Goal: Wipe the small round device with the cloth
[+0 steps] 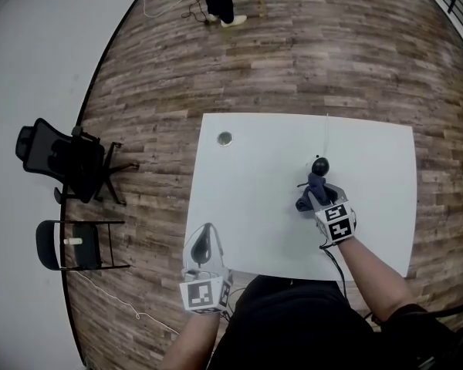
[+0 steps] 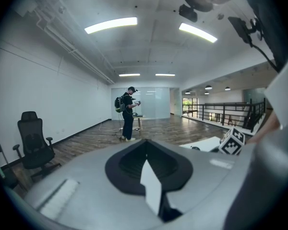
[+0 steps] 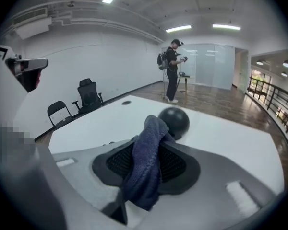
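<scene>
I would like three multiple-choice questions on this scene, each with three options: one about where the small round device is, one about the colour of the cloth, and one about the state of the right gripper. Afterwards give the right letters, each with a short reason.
1. Where on the white table is the small round device?
A. At the near left corner
B. Just beyond the right gripper
C. At the far left corner

2. What colour is the cloth?
A. Red
B. Yellow
C. Blue

3. What are the right gripper's fingers doing?
A. Standing apart, empty
B. Pinching the cloth
C. Pinching the device

Answers: 1 B, the dark ball sits right ahead of that gripper; 2 C, the right gripper view shows blue fabric; 3 B, the cloth hangs clamped between the fingers.
</scene>
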A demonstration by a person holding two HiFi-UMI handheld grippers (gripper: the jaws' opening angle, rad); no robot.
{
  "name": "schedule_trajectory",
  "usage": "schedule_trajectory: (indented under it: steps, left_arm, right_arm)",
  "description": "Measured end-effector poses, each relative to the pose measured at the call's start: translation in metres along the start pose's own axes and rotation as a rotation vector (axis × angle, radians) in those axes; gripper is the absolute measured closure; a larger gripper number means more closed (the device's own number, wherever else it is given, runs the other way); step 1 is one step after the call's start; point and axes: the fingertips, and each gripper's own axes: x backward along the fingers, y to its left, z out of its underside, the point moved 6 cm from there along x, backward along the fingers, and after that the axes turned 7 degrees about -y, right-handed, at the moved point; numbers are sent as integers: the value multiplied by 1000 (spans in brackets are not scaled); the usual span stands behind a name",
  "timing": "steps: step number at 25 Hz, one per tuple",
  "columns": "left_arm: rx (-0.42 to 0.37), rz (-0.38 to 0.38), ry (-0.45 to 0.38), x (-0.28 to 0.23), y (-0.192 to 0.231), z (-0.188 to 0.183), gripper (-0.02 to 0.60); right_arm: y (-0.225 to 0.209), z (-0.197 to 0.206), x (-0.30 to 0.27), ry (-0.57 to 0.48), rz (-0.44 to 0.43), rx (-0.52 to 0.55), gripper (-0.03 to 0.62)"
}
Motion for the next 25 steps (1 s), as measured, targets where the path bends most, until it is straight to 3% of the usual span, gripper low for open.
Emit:
schedule_trajectory:
  steps: [4, 7, 11, 17, 25]
  left_arm:
    - [4, 15, -23, -8, -5, -6, 575]
    - [-5, 16, -46, -8, -4, -12, 575]
    - [-11, 6, -41, -3, 0, -14, 575]
    - [-20, -24, -27, 5, 10, -10, 575]
    - [-25, 18, -32, -3, -3, -12, 575]
  right_arm:
    - [-6, -57, 15, -190, 48, 109, 456]
    - [-23, -81, 15, -244, 111, 133, 456]
    - [-44, -85, 4, -241, 160, 126, 456]
    - [-43, -69, -12, -176, 150, 101, 456]
    - [-51, -56, -5, -174, 168, 64, 456]
